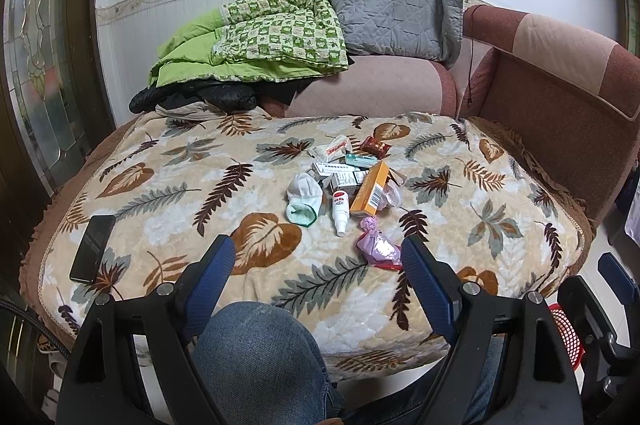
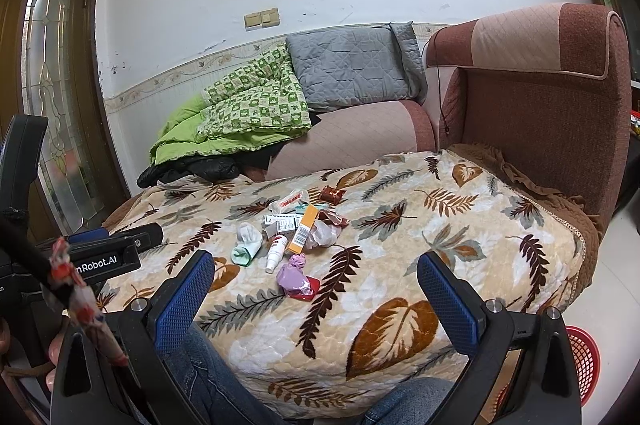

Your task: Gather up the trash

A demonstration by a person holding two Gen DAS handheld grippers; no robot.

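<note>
Both the left gripper (image 1: 316,257) and the right gripper (image 2: 316,273) hover with fingers spread wide, holding nothing. The trash pile (image 1: 352,181) lies mid-frame on the leaf-patterned blanket (image 1: 480,225); a red basket (image 2: 582,357) sits at lower right.

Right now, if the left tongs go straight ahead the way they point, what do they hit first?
Probably the leaf-patterned blanket, bare just ahead of the open left tongs; the white spray bottle and purple wrapper lie closest beyond. Depth is unclear.
</note>
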